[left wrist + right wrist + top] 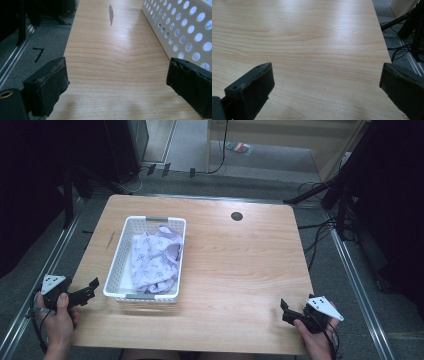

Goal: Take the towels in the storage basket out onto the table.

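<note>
- Two grippers rest at the near corners of the wooden table (235,270), each held in a hand.
- The left gripper (92,287) sits just beside the near left corner of the white perforated basket (116,265); its jaws stand wide apart with only bare wood between them.
- The right gripper (285,311) lies well apart from the basket, jaws spread, nothing between them.
- A pale lilac patterned cloth (152,257) lies crumpled inside the basket.

a pale wooden tabletop (235,270) carries a white perforated basket (116,270) on its left side; a small dark round grommet (237,216) sits far, right of centre.
</note>
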The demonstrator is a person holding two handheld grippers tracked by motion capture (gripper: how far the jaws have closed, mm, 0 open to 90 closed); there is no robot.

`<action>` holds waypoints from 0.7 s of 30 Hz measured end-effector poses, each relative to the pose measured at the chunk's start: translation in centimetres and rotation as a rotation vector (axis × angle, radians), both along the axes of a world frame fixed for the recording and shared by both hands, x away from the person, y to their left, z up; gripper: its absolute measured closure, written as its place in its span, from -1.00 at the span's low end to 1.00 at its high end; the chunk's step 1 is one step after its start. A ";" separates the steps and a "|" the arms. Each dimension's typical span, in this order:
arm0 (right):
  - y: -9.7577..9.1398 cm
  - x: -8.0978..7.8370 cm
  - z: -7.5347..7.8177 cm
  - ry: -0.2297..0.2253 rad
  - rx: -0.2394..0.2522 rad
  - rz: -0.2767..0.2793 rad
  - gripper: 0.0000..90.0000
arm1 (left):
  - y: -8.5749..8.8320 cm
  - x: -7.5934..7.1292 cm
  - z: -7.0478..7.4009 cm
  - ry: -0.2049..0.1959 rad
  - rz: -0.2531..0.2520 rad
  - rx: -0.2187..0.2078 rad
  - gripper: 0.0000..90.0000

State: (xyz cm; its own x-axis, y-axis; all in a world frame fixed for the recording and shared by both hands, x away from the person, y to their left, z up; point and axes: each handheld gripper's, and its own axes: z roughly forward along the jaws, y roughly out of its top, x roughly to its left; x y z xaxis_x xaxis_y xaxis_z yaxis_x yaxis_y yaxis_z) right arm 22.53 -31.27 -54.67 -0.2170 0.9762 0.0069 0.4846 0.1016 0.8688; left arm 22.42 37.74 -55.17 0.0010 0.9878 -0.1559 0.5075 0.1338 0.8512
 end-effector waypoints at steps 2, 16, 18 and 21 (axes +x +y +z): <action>0.0 0.0 0.0 0.001 0.001 -0.002 -1.00 | 0.1 0.0 0.0 0.008 -0.001 -0.007 -0.92; 0.1 0.1 0.0 0.001 -0.009 0.001 -1.00 | -0.7 -0.6 6.0 -0.072 0.009 -0.088 -0.95; 0.1 0.1 0.0 0.001 -0.010 0.002 -1.00 | -1.5 -0.6 6.8 -0.079 -0.013 -0.078 -0.97; 0.1 0.1 0.0 0.001 -0.011 0.000 -1.00 | -2.7 -0.4 7.9 -0.082 -0.037 -0.073 -0.98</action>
State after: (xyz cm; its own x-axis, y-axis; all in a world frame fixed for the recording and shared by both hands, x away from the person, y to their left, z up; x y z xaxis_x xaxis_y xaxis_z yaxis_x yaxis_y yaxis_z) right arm 22.59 -31.20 -54.68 -0.2173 0.9761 -0.0040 0.4852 0.1116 0.8672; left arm 21.98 35.08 -47.28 0.0528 0.9728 -0.2257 0.4419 0.1799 0.8788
